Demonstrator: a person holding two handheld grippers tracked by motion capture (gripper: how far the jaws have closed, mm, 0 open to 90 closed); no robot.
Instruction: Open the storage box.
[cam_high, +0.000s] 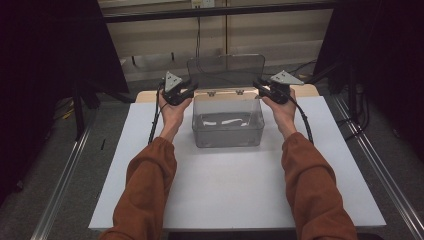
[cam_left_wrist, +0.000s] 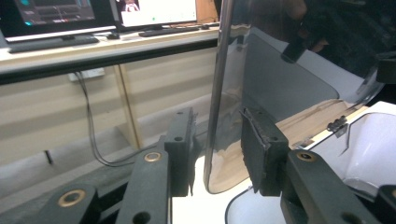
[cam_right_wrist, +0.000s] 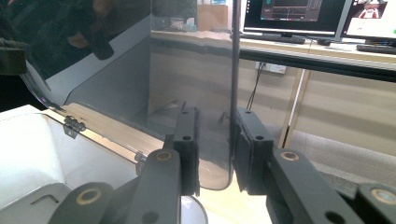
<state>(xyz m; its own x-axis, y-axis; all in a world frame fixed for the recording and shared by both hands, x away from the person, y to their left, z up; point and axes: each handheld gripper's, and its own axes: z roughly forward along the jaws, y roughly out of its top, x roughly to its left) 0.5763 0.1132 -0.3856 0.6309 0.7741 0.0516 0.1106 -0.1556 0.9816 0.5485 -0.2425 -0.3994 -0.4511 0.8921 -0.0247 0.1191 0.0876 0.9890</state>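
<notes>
**Hinged lid of a clear box held upright between two grippers**

High view. A transparent box (cam_high: 228, 121) stands on a white table (cam_high: 235, 190), near its far edge. Its hinged lid (cam_high: 226, 70) stands roughly upright behind the box body. The left gripper (cam_high: 186, 91) meets the lid's left edge and the right gripper (cam_high: 261, 89) its right edge; each is carried by a hand in a rust-coloured sleeve. Inside the box lie a few pale, flat, elongated pieces (cam_high: 227, 121) on the floor; what they are cannot be told.

Left gripper view. The lid's edge (cam_left_wrist: 219, 93) stands between the two black jaws, which are set narrow around it. A slight gap shows on at least one side, so a firm clamp cannot be confirmed. The hinges (cam_left_wrist: 337, 124) and the box's white-looking rim (cam_left_wrist: 373, 140) lie to the right.

Right gripper view. The lid's opposite edge (cam_right_wrist: 233, 84) likewise runs between narrowly set jaws, close to the right pad; whether the pads press on it cannot be told. A hinge (cam_right_wrist: 72, 125) sits at the left.

Judgement. The step in hand appears to be swinging the lid about its hinges, either opening or closing. The next move calls for both grippers to travel together along the same arc, so that the thin panel neither twists nor slips free.
</notes>
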